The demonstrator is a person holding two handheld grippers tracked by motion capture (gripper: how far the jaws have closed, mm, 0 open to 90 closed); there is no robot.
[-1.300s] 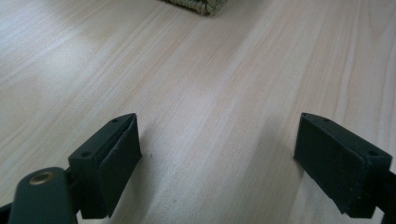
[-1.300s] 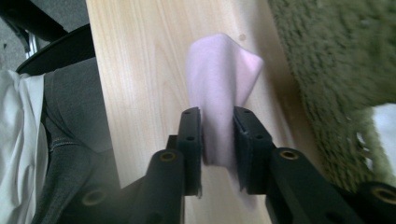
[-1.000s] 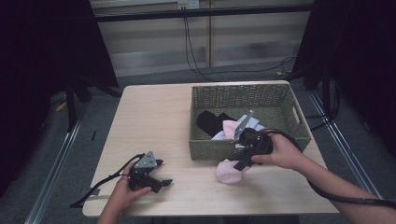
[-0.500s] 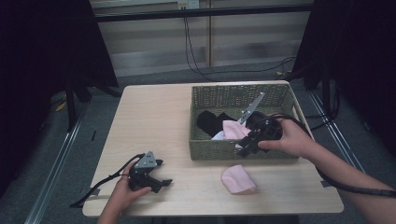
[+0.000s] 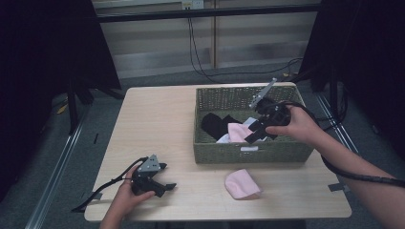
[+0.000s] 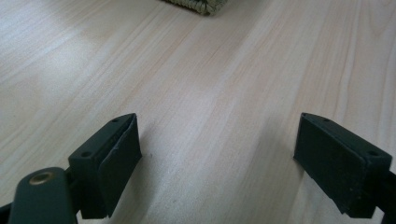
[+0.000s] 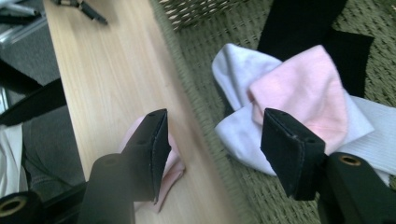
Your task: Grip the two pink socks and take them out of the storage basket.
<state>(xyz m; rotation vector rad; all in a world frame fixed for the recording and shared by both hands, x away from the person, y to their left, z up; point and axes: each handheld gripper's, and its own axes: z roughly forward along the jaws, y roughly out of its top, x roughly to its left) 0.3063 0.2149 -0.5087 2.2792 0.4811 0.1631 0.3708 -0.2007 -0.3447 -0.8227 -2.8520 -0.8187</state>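
The work looks like taking socks out of the basket (image 5: 248,153) and laying them on the table (image 5: 157,119), and it seems barely begun: one pink sock (image 5: 242,184) lies on the wood just in front of the basket, while inside there remain a second pink sock (image 7: 303,93) on top of white socks (image 7: 238,126), with black socks (image 5: 216,124) beside them. The right gripper (image 5: 255,133) hangs over the basket above that pile; in the right gripper view its jaws stand spread with nothing between them, the pink one in the basket lying under the far jaw, apart from it as far as I can tell. The next grab probably goes to that sock. The left gripper (image 5: 165,183) rests low at the near left of the table, well apart from the basket, its jaws wide open over bare wood and holding nothing
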